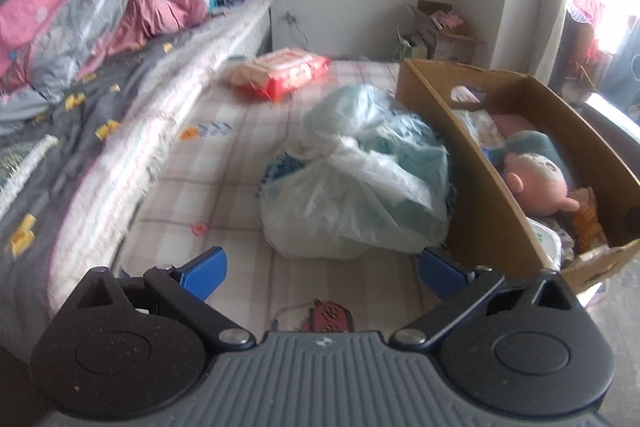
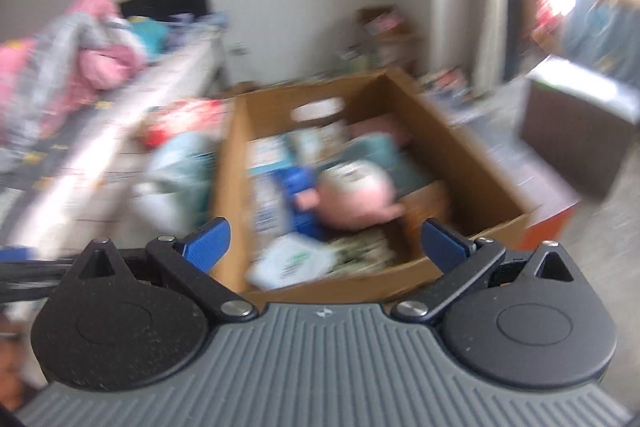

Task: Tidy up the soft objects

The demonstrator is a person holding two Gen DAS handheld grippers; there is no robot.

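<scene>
My left gripper [image 1: 322, 273] fingers spread wide, empty, facing plastic bag [image 1: 356, 179]. My right gripper [image 2: 325, 245] also wide, over cardboard box [image 2: 460, 147] holding pink plush [image 2: 356, 201].

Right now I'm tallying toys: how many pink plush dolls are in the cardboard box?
1 clearly: the pink plush doll lies mid-box in the cardboard box. A pink shape behind it may be another; clutter may hide more.

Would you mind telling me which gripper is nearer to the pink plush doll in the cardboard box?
Right, as far as I can judge. The right gripper points at the pink plush doll; the left gripper faces the plastic bag beside the cardboard box.
</scene>
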